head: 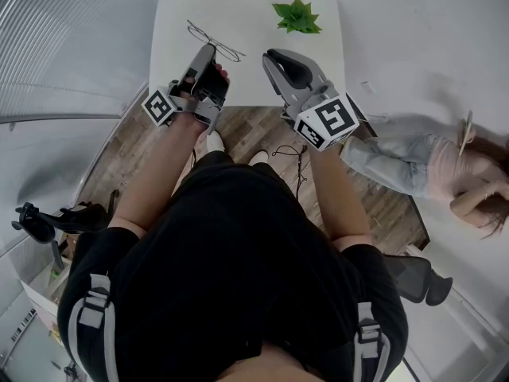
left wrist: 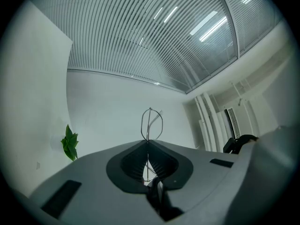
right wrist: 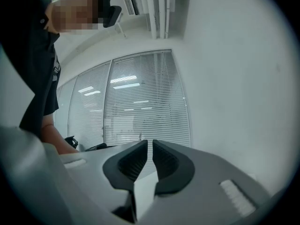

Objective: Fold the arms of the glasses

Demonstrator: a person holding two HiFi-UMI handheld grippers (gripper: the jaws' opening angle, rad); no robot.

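Note:
Thin wire-framed glasses [head: 208, 37] are held above the white table [head: 175, 14] by my left gripper [head: 210, 48], which is shut on the frame. In the left gripper view the wire [left wrist: 148, 125] stands up between the closed black pads [left wrist: 133, 159], with a lens loop rising above the tips. My right gripper [head: 271, 57] hovers to the right of the glasses, apart from them. Its jaws stand open by a narrow gap [right wrist: 150, 142] with nothing between them.
A small green plant [head: 297, 16] sits on the table's far right part and shows again in the left gripper view [left wrist: 70, 143]. A person [head: 445, 173] is on the floor at the right. Wooden flooring [head: 246, 130] lies below the table's near edge.

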